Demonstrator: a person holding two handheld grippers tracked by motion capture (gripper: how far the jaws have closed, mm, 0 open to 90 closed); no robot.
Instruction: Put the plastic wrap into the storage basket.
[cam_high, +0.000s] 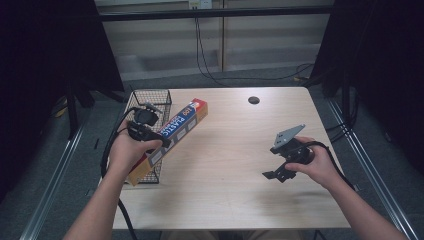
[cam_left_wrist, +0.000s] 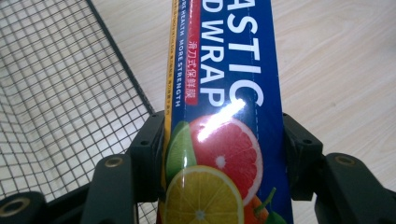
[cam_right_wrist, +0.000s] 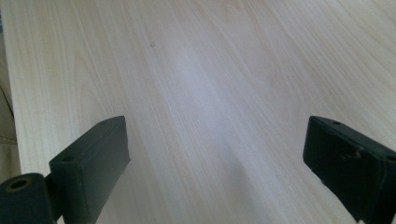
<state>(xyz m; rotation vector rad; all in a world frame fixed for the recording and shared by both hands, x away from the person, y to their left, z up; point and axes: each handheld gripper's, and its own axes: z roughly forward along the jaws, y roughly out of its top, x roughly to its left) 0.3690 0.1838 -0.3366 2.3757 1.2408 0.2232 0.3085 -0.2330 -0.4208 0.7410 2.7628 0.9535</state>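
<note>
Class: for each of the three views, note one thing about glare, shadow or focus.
High view: dark surroundings, table evenly lit, soft shadow by the right gripper. Left gripper view: white glare streak on the glossy box, over the grapefruit picture; jaws slightly soft. Right gripper view: pale sheen on the wood, near jaws blurred.

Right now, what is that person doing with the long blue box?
A person holds a gripper in each hand at a wooden table. The left gripper is shut on a long blue plastic wrap box, holding it slanted beside and partly over a black wire basket. The right gripper is open, holding nothing, above bare table on the other side.
</note>
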